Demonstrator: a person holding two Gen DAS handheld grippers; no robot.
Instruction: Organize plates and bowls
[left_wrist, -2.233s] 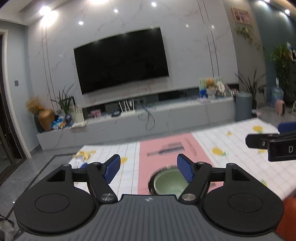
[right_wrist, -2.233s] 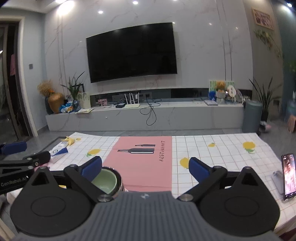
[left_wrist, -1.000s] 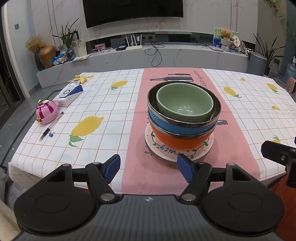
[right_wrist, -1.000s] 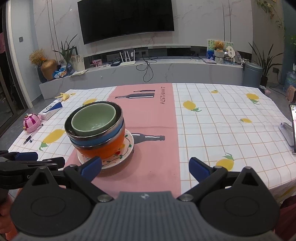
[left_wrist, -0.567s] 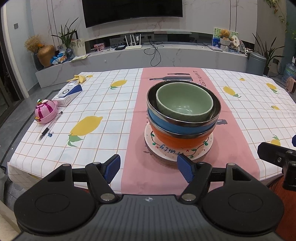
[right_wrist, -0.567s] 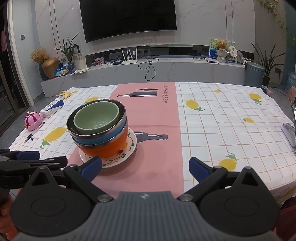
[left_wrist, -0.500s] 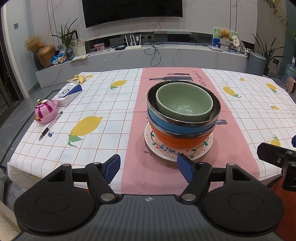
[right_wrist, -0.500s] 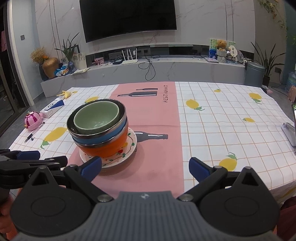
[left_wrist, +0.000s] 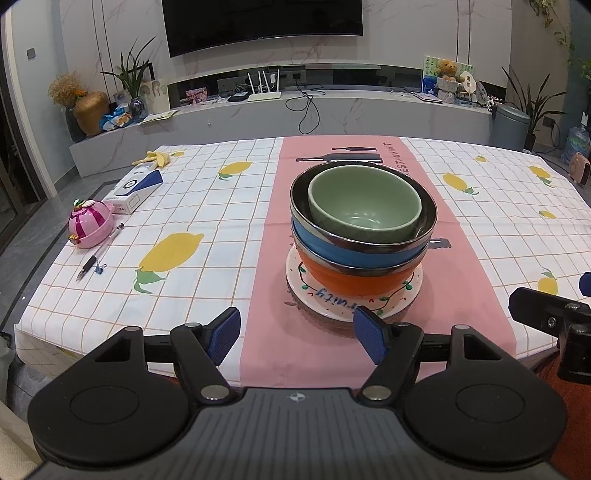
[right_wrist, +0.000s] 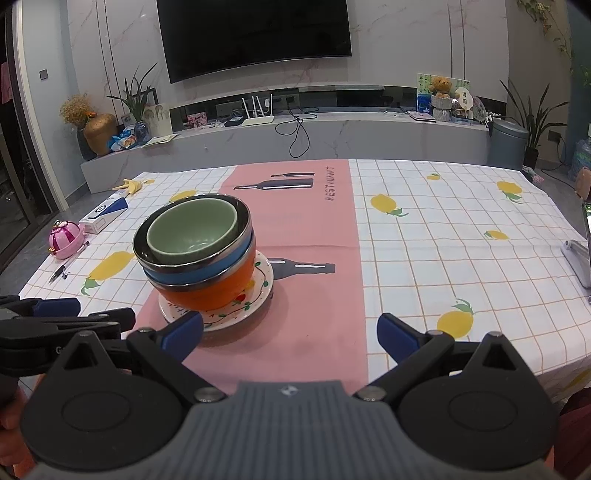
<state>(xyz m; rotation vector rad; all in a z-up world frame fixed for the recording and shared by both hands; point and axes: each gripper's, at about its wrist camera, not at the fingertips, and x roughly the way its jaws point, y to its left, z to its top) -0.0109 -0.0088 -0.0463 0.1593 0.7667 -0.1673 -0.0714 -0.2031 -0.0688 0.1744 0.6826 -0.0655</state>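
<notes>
Bowls are sitting nested in one stack on the plate, mid-table on the pink strip: green bowl inside steel bowl, over blue bowl, over orange bowl. Left gripper and right gripper are both hovering at the near edge, jaws spread wide, holding nothing. Stack is reading as already organized, or as a pile waiting to be sorted out; can't tell which.
</notes>
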